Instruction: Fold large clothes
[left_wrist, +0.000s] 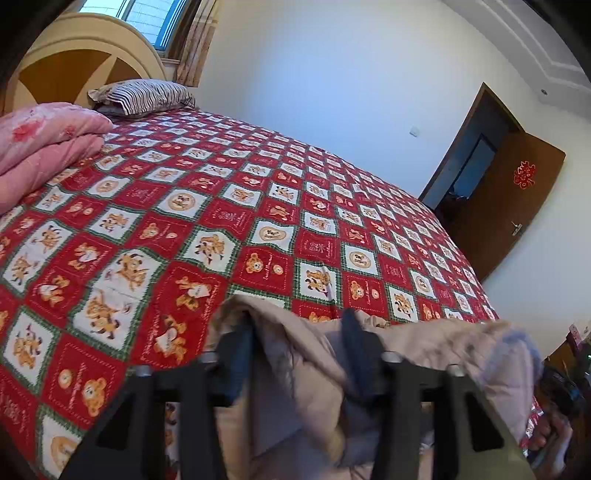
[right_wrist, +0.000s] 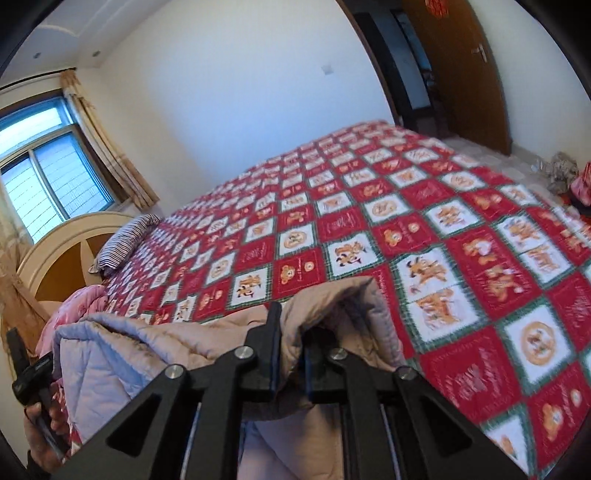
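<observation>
A large beige padded garment with a pale lilac lining hangs in folds at the near edge of the bed, over the red patchwork bedspread. My left gripper stands open, its two fingers wide apart with loose cloth bunched between them. In the right wrist view my right gripper is shut on a thick fold of the garment, held just above the bedspread. A hand with the left gripper's handle shows at the far left there.
A folded pink quilt and a striped pillow lie by the headboard. A brown door stands ajar past the bed's far corner. Loose items lie on the floor beyond the bed.
</observation>
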